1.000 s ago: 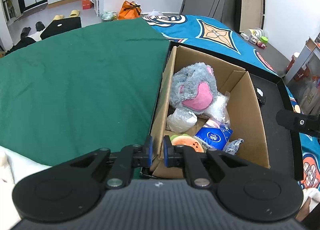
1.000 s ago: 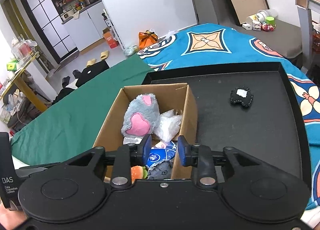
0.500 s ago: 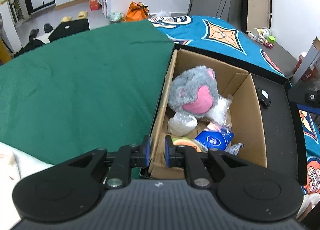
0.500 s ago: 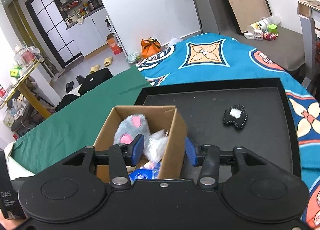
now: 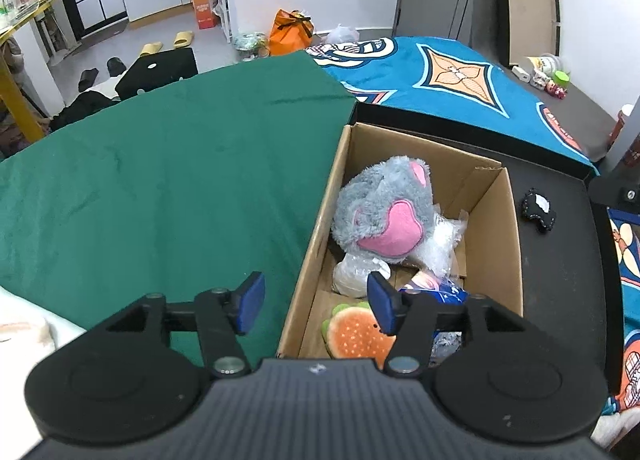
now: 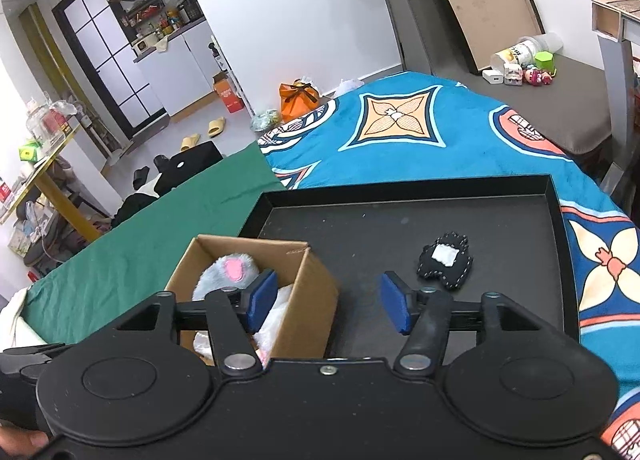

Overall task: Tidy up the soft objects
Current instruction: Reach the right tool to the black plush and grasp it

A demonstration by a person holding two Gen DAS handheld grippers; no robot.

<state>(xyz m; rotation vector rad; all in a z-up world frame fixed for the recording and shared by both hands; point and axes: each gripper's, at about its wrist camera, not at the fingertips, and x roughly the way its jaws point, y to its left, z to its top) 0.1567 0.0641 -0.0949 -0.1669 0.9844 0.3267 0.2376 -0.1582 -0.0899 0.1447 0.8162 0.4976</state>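
A cardboard box (image 5: 496, 228) stands open at the left end of a black tray (image 6: 556, 196), its left wall running along the edge of a green cloth (image 5: 160, 180). Inside it, a grey plush toy with pink ears (image 5: 384, 208) lies on top near the far end, resting on clear plastic-wrapped bundles (image 5: 440, 244). Nearer the camera sit a plush hamburger (image 5: 352, 336) and a blue packet (image 5: 436, 294), partly hidden behind a finger.

The left gripper (image 5: 316, 306) hangs over the box's near left corner with its jaws apart; they have just been opening, and the left wall of the box passes between the blue pads (image 5: 252, 302) without either pad pressing on it. One pad is over the green cloth, the other over the box interior.

The right gripper (image 6: 328, 306) also stands with jaws apart, having just been opening, and holds nothing. From its view the right wall of the box lies between the fingers, the left pad in front of the grey plush and the right pad over bare tray.

A small black plush with a white patch (image 6: 444, 266) lies alone on the tray floor, well apart from the box and just beyond the right finger. A blue patterned blanket (image 6: 400, 120) spreads beyond the tray
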